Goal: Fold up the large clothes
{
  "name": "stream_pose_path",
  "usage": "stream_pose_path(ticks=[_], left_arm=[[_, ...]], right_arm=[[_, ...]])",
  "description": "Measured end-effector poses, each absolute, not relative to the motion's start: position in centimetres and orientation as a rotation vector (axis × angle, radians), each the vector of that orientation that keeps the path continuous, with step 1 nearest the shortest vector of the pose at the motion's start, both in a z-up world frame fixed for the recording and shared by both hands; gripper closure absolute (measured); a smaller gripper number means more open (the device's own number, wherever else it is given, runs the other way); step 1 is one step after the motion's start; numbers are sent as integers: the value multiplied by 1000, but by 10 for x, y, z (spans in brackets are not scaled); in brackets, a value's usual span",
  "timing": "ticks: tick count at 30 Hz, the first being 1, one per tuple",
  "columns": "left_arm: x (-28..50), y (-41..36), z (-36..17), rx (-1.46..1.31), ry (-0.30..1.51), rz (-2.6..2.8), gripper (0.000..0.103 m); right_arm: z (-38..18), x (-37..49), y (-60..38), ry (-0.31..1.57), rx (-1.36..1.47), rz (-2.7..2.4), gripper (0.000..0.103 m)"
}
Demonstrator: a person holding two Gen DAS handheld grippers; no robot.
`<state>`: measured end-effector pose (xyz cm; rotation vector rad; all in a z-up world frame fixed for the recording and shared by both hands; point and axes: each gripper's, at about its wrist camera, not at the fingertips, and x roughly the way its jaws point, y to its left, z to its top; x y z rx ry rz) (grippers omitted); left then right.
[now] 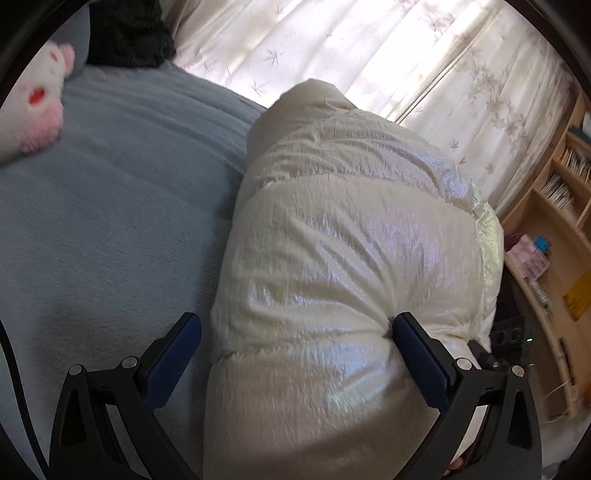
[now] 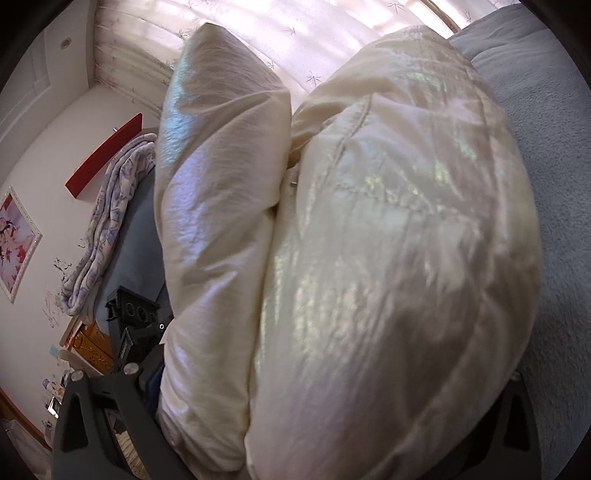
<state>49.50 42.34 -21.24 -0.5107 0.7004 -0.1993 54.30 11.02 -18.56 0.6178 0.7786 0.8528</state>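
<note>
A shiny cream puffer jacket (image 1: 343, 258) lies bunched in a thick fold on the grey-blue bed (image 1: 110, 221). My left gripper (image 1: 295, 354) is open wide, its blue pads (image 1: 173, 365) apart; the jacket's bulk sits between them and the right pad presses into the fabric. In the right wrist view the jacket (image 2: 369, 258) fills the frame as two puffy folds. My right gripper (image 2: 295, 424) straddles it; the fingertips are hidden under the fabric, so its state is unclear.
A pink-and-white plush toy (image 1: 33, 99) and a dark garment (image 1: 125, 33) lie at the bed's far left. Curtains (image 1: 369, 55) hang behind. A wooden bookshelf (image 1: 554, 206) stands right. A folded floral quilt (image 2: 107, 229) sits left of the jacket.
</note>
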Motion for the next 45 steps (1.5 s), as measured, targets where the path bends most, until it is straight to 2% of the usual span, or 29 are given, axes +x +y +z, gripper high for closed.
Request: stream_pose_path(ticks=[6, 17, 27, 37, 45], left_arm=[[460, 408, -183, -360, 683, -146, 1], [377, 358, -124, -318, 729, -167, 1], [230, 299, -77, -312, 829, -172, 1], [86, 220, 2, -202, 809, -138, 1], [-2, 154, 21, -72, 814, -98, 1]], right_arm=[[-181, 516, 99, 775, 658, 797, 0], [-161, 419, 49, 829, 648, 672, 0], [-85, 285, 18, 863, 530, 621, 0], [-8, 134, -14, 915, 460, 598, 0], [41, 38, -45, 794, 343, 569, 0]])
